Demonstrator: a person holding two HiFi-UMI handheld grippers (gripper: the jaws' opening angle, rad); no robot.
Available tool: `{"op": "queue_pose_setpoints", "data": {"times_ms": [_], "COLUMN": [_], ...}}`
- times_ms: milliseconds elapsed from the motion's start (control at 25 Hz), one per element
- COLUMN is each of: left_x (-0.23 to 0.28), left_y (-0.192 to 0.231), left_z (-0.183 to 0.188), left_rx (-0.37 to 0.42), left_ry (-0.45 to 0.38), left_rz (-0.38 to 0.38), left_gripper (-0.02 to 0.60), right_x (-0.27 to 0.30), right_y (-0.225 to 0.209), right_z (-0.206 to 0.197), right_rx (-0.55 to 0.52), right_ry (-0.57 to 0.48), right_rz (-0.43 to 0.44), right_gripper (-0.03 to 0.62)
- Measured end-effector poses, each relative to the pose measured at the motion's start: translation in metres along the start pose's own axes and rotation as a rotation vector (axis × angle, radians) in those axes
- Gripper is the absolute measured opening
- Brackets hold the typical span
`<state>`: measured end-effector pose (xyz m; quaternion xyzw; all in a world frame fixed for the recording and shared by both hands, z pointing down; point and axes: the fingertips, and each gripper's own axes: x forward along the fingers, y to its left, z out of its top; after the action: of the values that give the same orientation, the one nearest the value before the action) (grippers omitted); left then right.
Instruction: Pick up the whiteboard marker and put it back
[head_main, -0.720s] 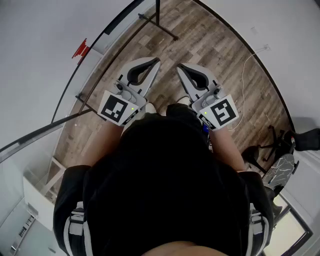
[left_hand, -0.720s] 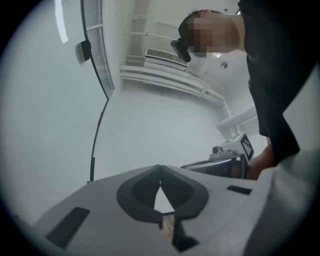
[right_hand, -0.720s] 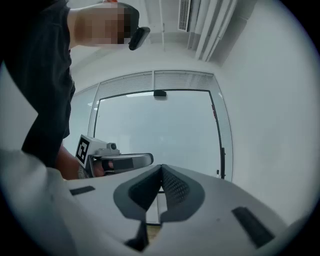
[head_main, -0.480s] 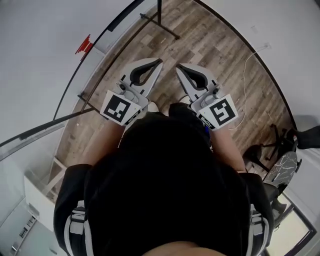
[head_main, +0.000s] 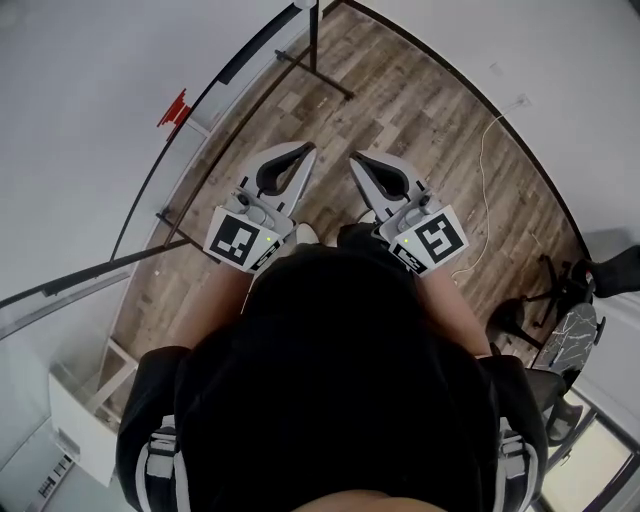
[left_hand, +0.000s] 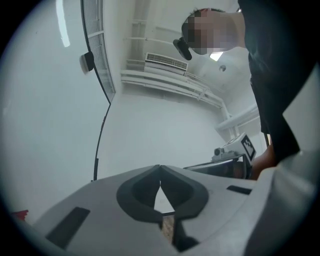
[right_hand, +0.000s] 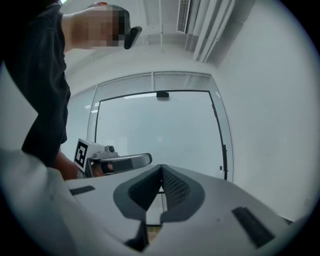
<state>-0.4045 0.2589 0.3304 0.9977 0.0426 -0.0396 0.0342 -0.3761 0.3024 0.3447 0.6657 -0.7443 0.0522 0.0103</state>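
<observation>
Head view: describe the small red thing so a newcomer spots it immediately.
Start at the big white panel on the head view's left and follow the pale ledge along its foot, beside the wood floor. The red object sits at that ledge, up and left of the left gripper. It is the only red thing in view; too small to identify.

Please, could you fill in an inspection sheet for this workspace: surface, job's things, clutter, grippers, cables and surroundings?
Surface: wooden floor; no table in view.
Job's things: nothing seen for sure; a small red item sits by the white wall at left, and its kind cannot be told.
Clutter: nothing seen.
Grippers: left gripper and right gripper are both shut and empty, held side by side.
Cables: white cable lies on the floor at right.
Surroundings: black stand legs ahead; dark stand at right.
</observation>
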Motion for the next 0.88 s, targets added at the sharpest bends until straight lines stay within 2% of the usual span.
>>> {"op": "queue_pose_setpoints", "data": {"times_ms": [440, 880], "left_x": [0.033, 0.124], "left_y": [0.009, 0.019], "left_z": [-0.013, -0.020], "left_rx": [-0.017, 0.003], "left_ry": [0.027, 0.058], "left_rz": [0.020, 0.050], "left_gripper": [0.005, 0.005], "right_x": [0.004, 0.005], "right_y": [-0.043, -0.132], "right_z": [-0.001, 0.010], "right_rx": [0.041, 0.007], "right_ry": [0.008, 0.005], "right_rz": [0.019, 0.085], "right_gripper": [-0.005, -0.005]}}
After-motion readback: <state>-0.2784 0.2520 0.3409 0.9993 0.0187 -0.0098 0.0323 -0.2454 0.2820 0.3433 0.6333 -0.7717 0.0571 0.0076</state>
